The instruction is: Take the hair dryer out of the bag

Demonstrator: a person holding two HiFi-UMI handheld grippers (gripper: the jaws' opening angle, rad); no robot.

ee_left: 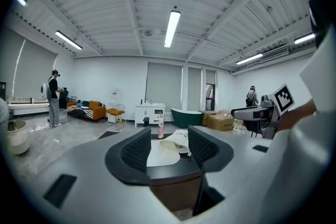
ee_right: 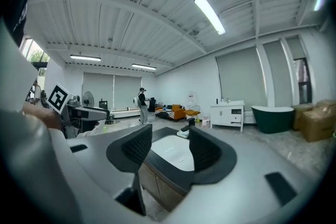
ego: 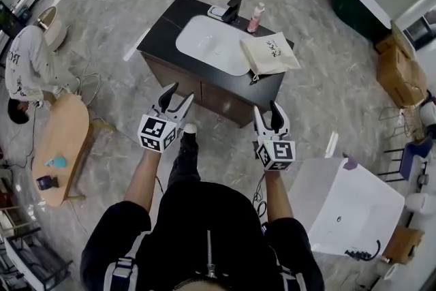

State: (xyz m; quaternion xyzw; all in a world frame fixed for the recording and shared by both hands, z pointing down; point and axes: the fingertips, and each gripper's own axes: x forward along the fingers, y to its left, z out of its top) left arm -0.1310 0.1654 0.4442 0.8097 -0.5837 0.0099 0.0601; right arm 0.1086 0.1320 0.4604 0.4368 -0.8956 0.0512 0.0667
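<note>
A cream cloth bag [ego: 270,53] with dark print lies flat on the right end of a dark vanity counter [ego: 163,24], beside its white sink basin [ego: 208,44]. No hair dryer shows in any view. Both grippers are held in the air short of the vanity's front. My left gripper [ego: 181,93] is open and empty; along its jaws in the left gripper view [ee_left: 169,147] I see the bag [ee_left: 177,140] some way ahead. My right gripper [ego: 266,108] is open and empty too; the right gripper view [ee_right: 170,147] looks onto the sink [ee_right: 173,150].
A black faucet [ego: 233,9] and a pink bottle [ego: 256,17] stand at the counter's back edge. A white table [ego: 347,204] is at my right, a wooden table [ego: 65,140] at my left with a crouching person [ego: 27,71] beyond it. Cardboard boxes [ego: 398,68] sit far right.
</note>
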